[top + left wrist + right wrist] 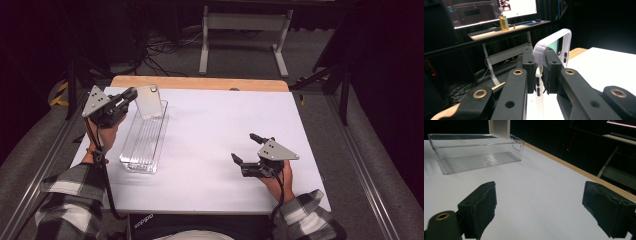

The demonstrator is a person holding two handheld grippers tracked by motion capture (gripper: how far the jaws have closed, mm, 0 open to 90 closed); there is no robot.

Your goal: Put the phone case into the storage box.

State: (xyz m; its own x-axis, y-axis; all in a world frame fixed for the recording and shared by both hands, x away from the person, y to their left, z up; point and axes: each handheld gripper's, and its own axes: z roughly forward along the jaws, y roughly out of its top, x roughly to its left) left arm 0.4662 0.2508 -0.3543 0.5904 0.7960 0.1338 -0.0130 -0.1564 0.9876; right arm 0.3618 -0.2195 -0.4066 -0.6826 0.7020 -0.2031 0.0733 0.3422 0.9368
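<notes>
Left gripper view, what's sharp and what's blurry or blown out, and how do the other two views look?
Left gripper view: phone case and jaw pads fairly sharp, the near links soft, the monitor behind overexposed. High view: the white table evenly lit, surroundings dark. Right gripper view: clear tray glints along its ribs, the near pads blur.

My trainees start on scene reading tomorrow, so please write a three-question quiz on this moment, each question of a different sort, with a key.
1. True or false: the left gripper is shut on the phone case.
2. Where is the phone case? A) lying flat in the clear tray; B) held above the tray's far end; C) on the white table top beside the right gripper.
3. Fill in: the right gripper's jaws stand ____ with nothing between them.

Key: 1 true; 2 B; 3 open.
</notes>
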